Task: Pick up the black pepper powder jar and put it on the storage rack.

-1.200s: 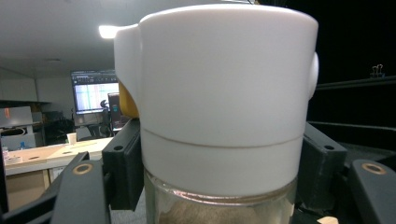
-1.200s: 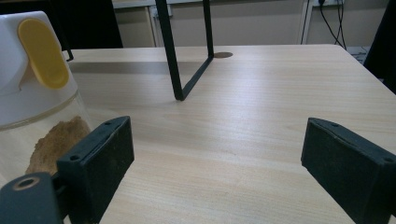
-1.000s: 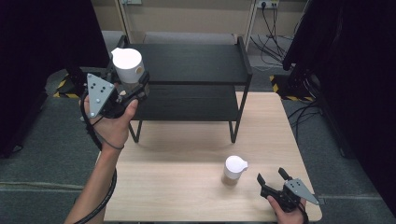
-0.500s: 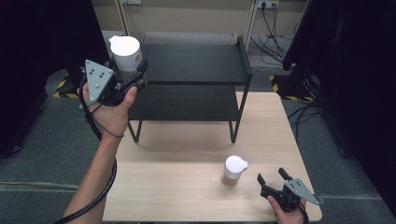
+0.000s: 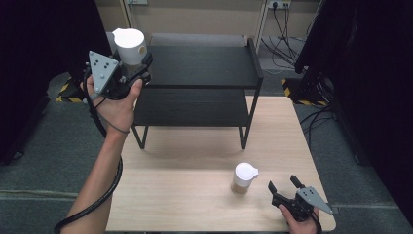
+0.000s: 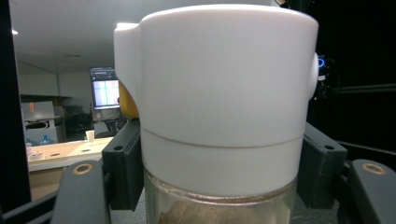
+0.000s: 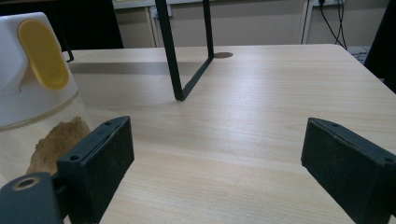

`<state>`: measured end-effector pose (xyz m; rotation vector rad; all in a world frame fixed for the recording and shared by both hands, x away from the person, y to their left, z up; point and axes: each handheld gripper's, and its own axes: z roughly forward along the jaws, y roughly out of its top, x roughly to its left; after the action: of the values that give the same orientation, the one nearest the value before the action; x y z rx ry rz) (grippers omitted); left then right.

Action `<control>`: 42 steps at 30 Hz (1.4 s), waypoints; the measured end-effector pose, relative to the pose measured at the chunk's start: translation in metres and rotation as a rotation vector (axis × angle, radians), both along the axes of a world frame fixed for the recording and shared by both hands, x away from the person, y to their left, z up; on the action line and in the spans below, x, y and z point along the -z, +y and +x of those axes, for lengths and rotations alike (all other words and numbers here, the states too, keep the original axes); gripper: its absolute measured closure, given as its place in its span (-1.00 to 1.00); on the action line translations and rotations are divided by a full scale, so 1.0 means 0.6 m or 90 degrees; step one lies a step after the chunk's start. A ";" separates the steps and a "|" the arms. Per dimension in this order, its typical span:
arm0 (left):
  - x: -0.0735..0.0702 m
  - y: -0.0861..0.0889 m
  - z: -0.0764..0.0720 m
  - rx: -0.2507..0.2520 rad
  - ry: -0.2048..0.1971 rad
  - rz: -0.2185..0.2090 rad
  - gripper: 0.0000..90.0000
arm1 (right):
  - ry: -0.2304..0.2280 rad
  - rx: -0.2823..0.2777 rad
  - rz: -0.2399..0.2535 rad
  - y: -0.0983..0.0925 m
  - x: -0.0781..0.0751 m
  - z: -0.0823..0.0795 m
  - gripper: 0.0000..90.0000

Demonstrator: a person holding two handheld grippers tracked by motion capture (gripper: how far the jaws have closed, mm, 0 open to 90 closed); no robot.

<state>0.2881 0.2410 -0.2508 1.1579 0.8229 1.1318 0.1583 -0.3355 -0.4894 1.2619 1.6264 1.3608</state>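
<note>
held jar (image 5: 130, 46): white cap, yellow tab on its side; clear glass below with brown powder
standing jar (image 5: 243, 177): white cap, yellow oval tab, clear glass, tan-brown powder inside
left hand-held gripper (image 5: 132, 66): black body and pads, grey three-cornered plate with dark dots
right hand-held gripper (image 5: 283, 185): black, grey plate, black cable
shelf rack (image 5: 204, 73): matt black all over
worktop (image 5: 195, 156): pale wood, fine straight grain
floor (image 5: 44, 141): dark grey carpet; yellow-and-black hazard stripes at left and right edges

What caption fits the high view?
Left hand-held gripper lifts a white-lidded jar beside the black shelf.
</note>
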 end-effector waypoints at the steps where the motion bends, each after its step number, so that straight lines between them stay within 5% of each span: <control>1: -0.001 0.000 0.002 -0.002 0.002 -0.001 -0.32 | 0.000 0.000 0.000 0.000 0.000 0.000 -0.78; 24: -0.004 0.003 0.051 -0.043 0.055 -0.006 -0.32 | -0.001 0.000 0.000 0.000 0.000 -0.001 -0.78; 42: 0.000 0.006 0.068 -0.046 0.075 -0.021 -0.32 | -0.002 -0.002 -0.002 0.000 0.000 -0.001 -0.78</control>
<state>0.3286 0.2449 -0.2510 1.1840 0.9766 1.1127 0.1580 -0.3354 -0.4897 1.2554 1.6281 1.3609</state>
